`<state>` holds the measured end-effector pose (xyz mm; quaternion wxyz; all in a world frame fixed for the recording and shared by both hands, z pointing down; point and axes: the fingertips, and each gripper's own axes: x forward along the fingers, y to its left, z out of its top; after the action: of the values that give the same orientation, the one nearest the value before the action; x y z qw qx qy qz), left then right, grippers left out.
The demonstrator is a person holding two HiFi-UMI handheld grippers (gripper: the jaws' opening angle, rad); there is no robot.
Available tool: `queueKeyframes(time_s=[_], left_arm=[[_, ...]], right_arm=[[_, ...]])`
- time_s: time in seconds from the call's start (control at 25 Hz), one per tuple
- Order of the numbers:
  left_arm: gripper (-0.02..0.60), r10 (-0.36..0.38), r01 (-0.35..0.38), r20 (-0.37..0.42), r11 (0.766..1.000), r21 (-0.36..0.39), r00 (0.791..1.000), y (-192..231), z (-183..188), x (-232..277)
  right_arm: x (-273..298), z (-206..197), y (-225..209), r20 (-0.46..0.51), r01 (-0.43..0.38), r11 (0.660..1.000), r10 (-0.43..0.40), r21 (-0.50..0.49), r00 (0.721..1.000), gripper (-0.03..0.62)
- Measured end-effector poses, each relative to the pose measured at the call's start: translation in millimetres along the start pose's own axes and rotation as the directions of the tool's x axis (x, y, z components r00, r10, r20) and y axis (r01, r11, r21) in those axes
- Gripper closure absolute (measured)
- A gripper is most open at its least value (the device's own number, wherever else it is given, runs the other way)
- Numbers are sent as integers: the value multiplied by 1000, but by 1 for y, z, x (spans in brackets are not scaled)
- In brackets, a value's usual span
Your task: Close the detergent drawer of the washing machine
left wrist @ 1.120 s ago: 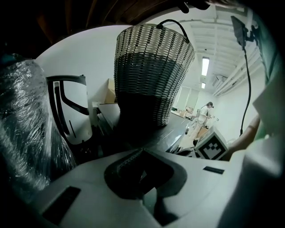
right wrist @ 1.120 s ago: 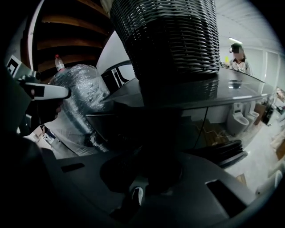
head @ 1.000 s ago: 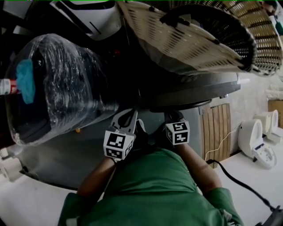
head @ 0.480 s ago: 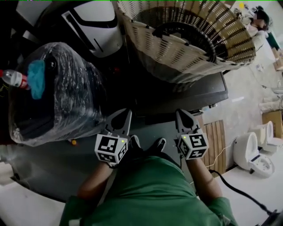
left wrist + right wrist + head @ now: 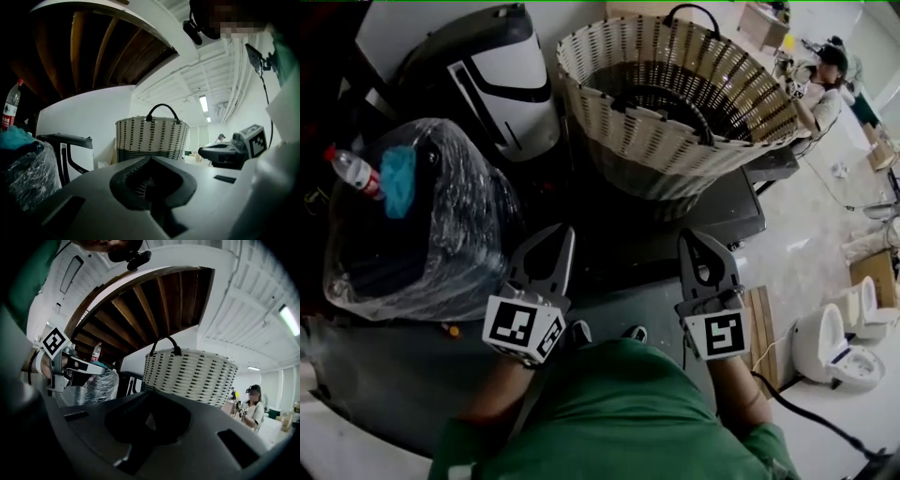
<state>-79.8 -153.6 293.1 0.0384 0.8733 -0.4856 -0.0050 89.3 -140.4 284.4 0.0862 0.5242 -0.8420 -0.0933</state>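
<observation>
The washing machine's dark top [image 5: 727, 211] lies ahead of me in the head view, with a woven laundry basket [image 5: 675, 103] standing on it. I cannot make out the detergent drawer in any view. My left gripper [image 5: 562, 233] and right gripper [image 5: 692, 237] hang side by side short of the machine's front, both shut and holding nothing. From the left gripper [image 5: 150, 159] the basket [image 5: 151, 139] shows straight ahead. The right gripper [image 5: 149, 394] also points at the basket [image 5: 187, 376].
A dark bundle wrapped in clear plastic [image 5: 422, 225] sits at the left, with a blue cloth [image 5: 397, 178] and a bottle [image 5: 354, 172] on it. A black-and-white appliance [image 5: 487, 84] stands behind it. A person [image 5: 816, 80] sits far right. A cable [image 5: 806, 412] and white fixture [image 5: 830, 342] lie on the floor.
The head view has swung so the basket and bundle sit farther off. Both grippers have come up and spread apart, now pointing toward the machine; both stay shut.
</observation>
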Motion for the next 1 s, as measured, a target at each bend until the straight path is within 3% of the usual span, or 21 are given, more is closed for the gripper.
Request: queueKeyframes(time_s=[0.2, 0.76, 1.0], left_arm=[[561, -31, 30, 57, 999, 22, 998, -16, 23, -6], [561, -8, 11, 57, 999, -53, 998, -15, 19, -11], [561, 2, 1, 51, 999, -52, 999, -16, 16, -10]], right_arm=[[-11, 12, -4, 33, -2, 1000, 2, -4, 999, 572], [-18, 9, -5, 23, -29, 999, 29, 15, 999, 572], [-17, 7, -4, 24, -39, 999, 38, 24, 999, 572]])
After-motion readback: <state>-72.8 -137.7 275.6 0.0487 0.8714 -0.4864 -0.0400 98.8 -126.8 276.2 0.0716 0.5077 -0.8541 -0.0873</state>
